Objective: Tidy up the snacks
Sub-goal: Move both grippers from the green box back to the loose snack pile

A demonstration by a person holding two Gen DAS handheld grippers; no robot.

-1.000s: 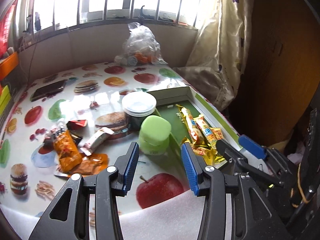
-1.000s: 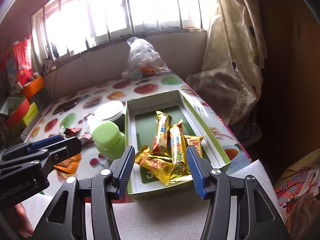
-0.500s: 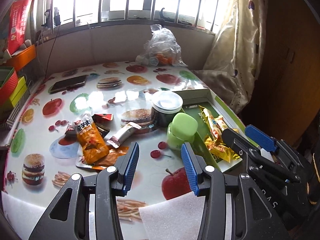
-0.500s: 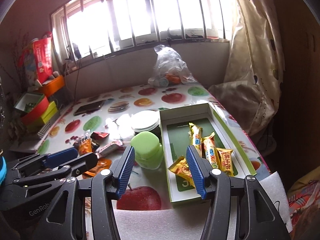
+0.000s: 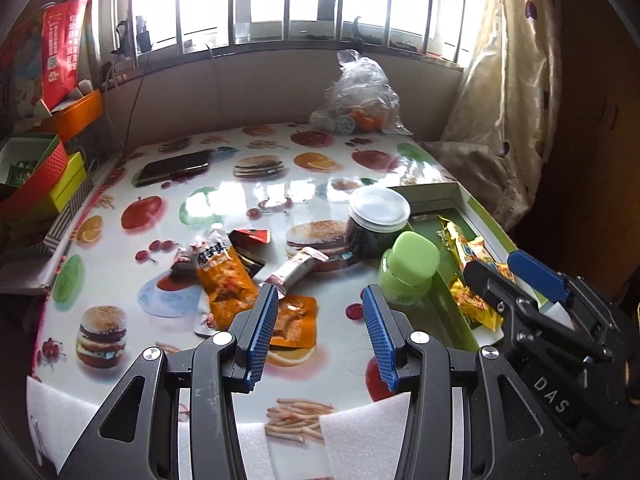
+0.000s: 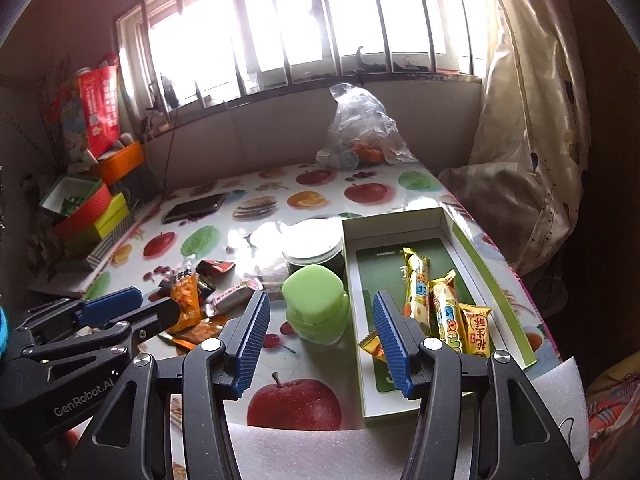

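A green-and-white open box [image 6: 464,236] lies at the table's right side with several yellow snack packets [image 6: 444,312] inside. Left of it stand a green-lidded jar [image 6: 316,304] and a dark jar with a clear lid [image 5: 378,220]. Loose snacks lie further left: an orange packet [image 5: 224,280], a pink-white bar [image 5: 298,270] and dark red wrappers [image 5: 250,236]. My left gripper [image 5: 318,332] hangs open and empty above the near table, short of the orange packet. My right gripper [image 6: 320,338] is open and empty too, in front of the green-lidded jar and the box's near end.
A phone [image 5: 174,168] and a clear plastic bag of items [image 5: 360,96] sit toward the far edge under the window. Red, green and orange boxes [image 5: 36,176] crowd the left. White foam sheets [image 6: 360,452] lie at the near edge. A curtain [image 6: 528,120] hangs at the right.
Both grippers have drawn back toward the near table edge and tilted up a little, so more of the table and window shows. Jaw gaps are unchanged and nothing was picked up.
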